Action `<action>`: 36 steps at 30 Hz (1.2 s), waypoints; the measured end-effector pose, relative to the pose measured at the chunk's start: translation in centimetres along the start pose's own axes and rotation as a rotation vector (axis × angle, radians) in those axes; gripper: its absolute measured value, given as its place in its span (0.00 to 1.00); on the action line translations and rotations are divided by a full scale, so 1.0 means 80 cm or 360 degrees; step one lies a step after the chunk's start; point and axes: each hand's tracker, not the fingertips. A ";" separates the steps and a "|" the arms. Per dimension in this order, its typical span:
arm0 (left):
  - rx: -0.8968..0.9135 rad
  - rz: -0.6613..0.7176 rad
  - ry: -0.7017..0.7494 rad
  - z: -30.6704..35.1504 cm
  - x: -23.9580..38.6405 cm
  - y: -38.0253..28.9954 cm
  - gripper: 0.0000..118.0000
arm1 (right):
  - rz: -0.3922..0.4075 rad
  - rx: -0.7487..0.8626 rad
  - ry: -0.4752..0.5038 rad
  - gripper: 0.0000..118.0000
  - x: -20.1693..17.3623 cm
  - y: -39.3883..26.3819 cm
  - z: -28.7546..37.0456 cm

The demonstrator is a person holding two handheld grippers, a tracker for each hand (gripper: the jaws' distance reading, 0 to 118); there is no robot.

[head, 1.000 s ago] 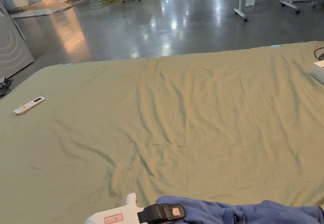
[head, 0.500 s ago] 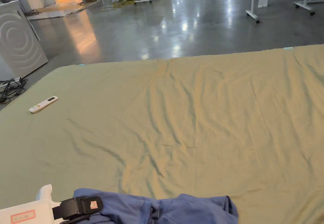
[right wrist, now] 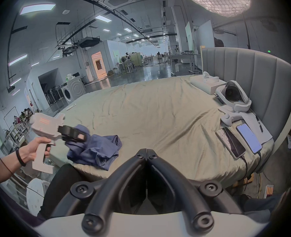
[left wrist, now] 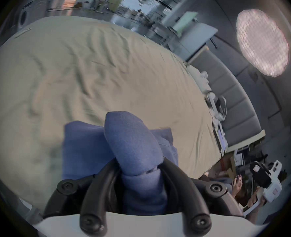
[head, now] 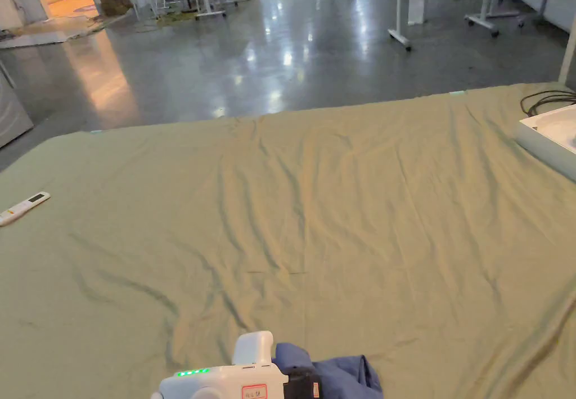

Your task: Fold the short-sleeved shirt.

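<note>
- A blue shirt point(right wrist: 96, 151) lies bunched in a heap at the near edge of the bed point(head: 349, 203), one fold of it clamped between the fingers point(left wrist: 105, 174) of the left gripper point(left wrist: 137, 170).
- The rest of the shirt spills out beyond those fingers and droops onto the green sheet (no collar, hem or sleeve can be picked out in the crumple).
- The right gripper point(right wrist: 146, 152) hangs off the bed's near edge, its fingers point(right wrist: 160, 165) pressed tip to tip with nothing between them; the shirt lies to the left of them and a little ahead.
- The step in hand looks to be bringing the shirt onto the open sheet and spreading it flat, and no fold has been started.
- To do it well, the left fingers likely need to hold firm and lift, so the cloth falls free and an edge shows itself.
- The right fingers would have to part first, then take a second point well along from the left fingers, ideally a shoulder or hem corner.
- Pulling the two grips apart over the wide stretch of sheet ahead of the fingers should lay the shirt out smooth.
- A remote control point(head: 22, 209) lies far off to the left of the fingers, a white box point(head: 548, 135) far to the right; both look well clear of the work.
</note>
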 end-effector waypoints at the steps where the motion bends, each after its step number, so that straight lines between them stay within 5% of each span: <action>1: 0.0008 -0.0043 -0.0008 0.005 0.008 0.001 0.18 | 0.0000 -0.0008 -0.0003 0.00 -0.001 -0.003 0.000; 3: 0.0137 -0.0037 -0.0174 0.023 0.015 0.002 0.20 | -0.0002 -0.0031 0.0000 0.00 -0.001 -0.006 -0.003; 7: 0.0436 0.0027 -0.0261 0.083 0.015 0.001 0.59 | -0.0008 -0.0053 0.0039 0.00 -0.003 -0.012 -0.010; 9: 0.0471 0.0182 -0.0187 0.094 0.007 -0.005 0.60 | -0.0004 -0.0055 0.0057 0.00 -0.006 -0.014 -0.014; 12: 0.0323 0.0326 -0.0373 0.061 -0.004 -0.019 0.60 | -0.0002 -0.0063 0.0079 0.00 -0.011 -0.015 -0.016; 14: 0.0224 0.0452 -0.0501 0.024 0.000 -0.035 0.46 | 0.0012 -0.0078 0.0080 0.00 -0.014 -0.015 -0.015; 16: 0.0096 0.0409 -0.0492 -0.015 0.005 -0.043 0.09 | 0.0025 -0.0089 0.0075 0.00 -0.015 -0.016 -0.015; 19: -0.0083 0.0278 -0.0263 -0.073 0.005 -0.048 0.08 | 0.0026 -0.0105 0.0076 0.00 -0.015 -0.015 -0.015; 24: 0.0014 0.0356 -0.0305 -0.066 0.009 -0.042 0.01 | 0.0053 -0.0132 0.0073 0.00 -0.022 -0.008 -0.023; 29: 0.0259 0.0357 -0.0667 0.007 0.010 -0.033 0.02 | 0.0085 -0.0221 0.0199 0.00 -0.046 0.004 -0.062; 36: 0.0425 0.0334 -0.0521 0.116 -0.051 -0.034 0.02 | 0.0026 -0.0493 0.0485 0.00 -0.115 0.022 -0.211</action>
